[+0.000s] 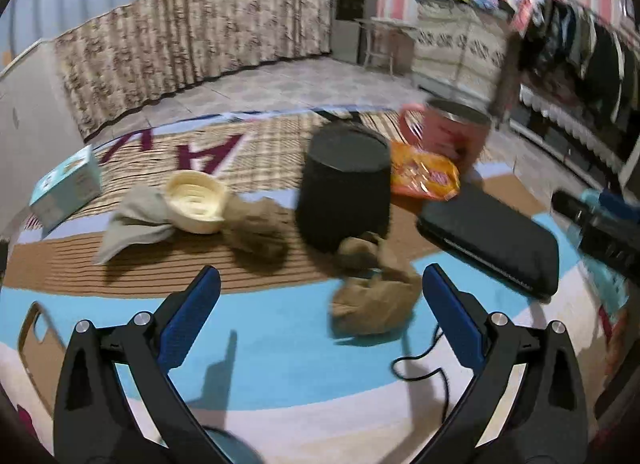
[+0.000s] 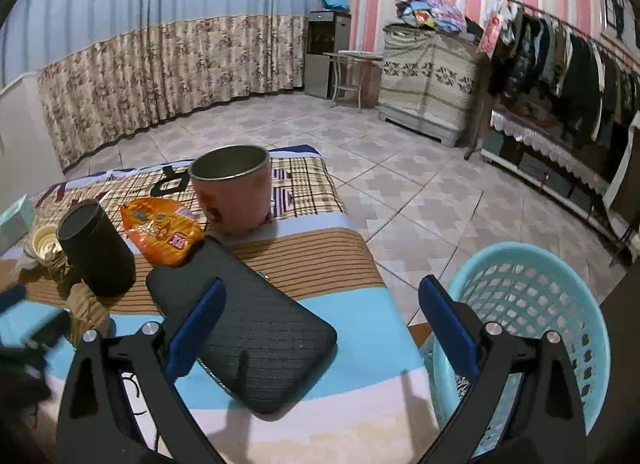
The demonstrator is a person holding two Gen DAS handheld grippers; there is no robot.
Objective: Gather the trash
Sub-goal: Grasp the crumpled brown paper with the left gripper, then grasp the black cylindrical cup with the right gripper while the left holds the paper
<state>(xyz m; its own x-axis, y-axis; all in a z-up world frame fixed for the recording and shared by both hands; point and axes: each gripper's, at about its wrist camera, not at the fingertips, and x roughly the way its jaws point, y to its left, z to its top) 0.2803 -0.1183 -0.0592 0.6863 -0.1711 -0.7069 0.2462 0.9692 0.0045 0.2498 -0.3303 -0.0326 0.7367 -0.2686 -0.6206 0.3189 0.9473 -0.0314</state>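
Ahead, I had left claw (image 1: pixel 320 288) spread, empty, above crumpled brown paper (image 1: pixel 374 300) on blanket, just before black cylinder (image 1: pixel 344 191). Right claw (image 2: pixel 322 304) spread over black case (image 2: pixel 248 340), beside blue basket (image 2: pixel 532 304).

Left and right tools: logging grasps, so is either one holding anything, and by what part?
Nothing is held. The left tool and right tool are both open and empty.

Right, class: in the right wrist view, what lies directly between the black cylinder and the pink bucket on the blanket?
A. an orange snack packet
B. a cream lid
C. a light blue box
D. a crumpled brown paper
A: the orange snack packet lies flat between the black cylinder and the pink bucket.
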